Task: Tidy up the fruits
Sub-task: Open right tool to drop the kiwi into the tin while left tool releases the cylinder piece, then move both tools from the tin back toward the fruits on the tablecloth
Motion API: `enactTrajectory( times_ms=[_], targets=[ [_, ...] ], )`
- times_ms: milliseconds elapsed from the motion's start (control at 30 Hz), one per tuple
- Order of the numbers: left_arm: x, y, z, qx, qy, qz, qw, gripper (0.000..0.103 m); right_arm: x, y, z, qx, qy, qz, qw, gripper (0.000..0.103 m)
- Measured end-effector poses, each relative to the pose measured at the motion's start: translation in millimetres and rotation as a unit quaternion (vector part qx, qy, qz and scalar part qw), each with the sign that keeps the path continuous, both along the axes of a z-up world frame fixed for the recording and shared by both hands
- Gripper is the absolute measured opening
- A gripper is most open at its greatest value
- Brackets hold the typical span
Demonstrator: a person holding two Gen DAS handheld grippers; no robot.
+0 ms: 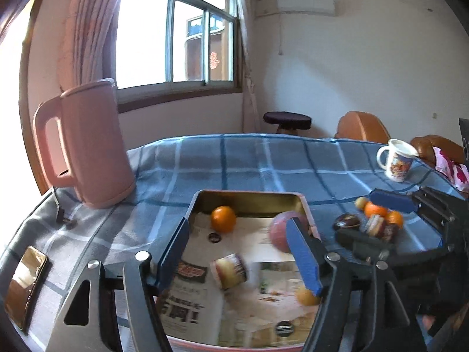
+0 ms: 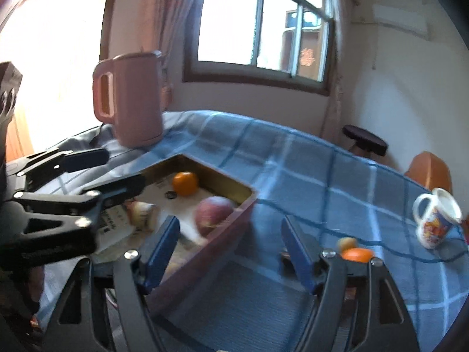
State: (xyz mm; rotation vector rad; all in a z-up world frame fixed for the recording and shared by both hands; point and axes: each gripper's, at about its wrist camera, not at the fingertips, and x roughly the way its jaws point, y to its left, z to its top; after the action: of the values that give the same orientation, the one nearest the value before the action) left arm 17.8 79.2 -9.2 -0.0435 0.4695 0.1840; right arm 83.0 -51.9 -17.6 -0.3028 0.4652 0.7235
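A pink tin tray lined with newspaper holds an orange, a red apple, a yellow-orange fruit and a blurred cream-and-purple fruit. My left gripper stands open above the tray; the blurred fruit lies loose below its blue fingers, not pressed. My right gripper is open and empty over the tray's near right wall. A small pile of oranges and other fruits lies on the cloth right of the tray, partly hidden in the right wrist view.
A pink kettle stands at the back left on the blue checked tablecloth. A printed mug stands at the far right. A phone and a plug lie at the left edge. A stool and chairs are behind the table.
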Motion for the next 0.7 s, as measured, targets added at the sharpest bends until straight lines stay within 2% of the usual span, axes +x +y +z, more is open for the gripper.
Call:
enactTrajectory(
  times_ms=[200, 367, 533, 700],
  targets=[
    [13, -48, 2, 0.016, 0.005, -0.05, 0.9986, 0.071, 22, -66, 1, -0.006, -0.007, -0.09, 0.996, 0.074],
    [36, -95, -6, 0.013, 0.034, -0.106, 0.9937, 0.071, 49, -117, -8, 0.0, 0.009, -0.186, 0.983, 0.074],
    [63, -135, -18, 0.016, 0.068, -0.144, 0.9871, 0.071, 64, -149, -16, 0.009, 0.022, -0.239, 0.971, 0.074],
    [87, -165, -32, 0.009, 0.11, -0.174, 0.9785, 0.071, 67, -164, -16, 0.029, 0.029, -0.251, 0.967, 0.077]
  ],
)
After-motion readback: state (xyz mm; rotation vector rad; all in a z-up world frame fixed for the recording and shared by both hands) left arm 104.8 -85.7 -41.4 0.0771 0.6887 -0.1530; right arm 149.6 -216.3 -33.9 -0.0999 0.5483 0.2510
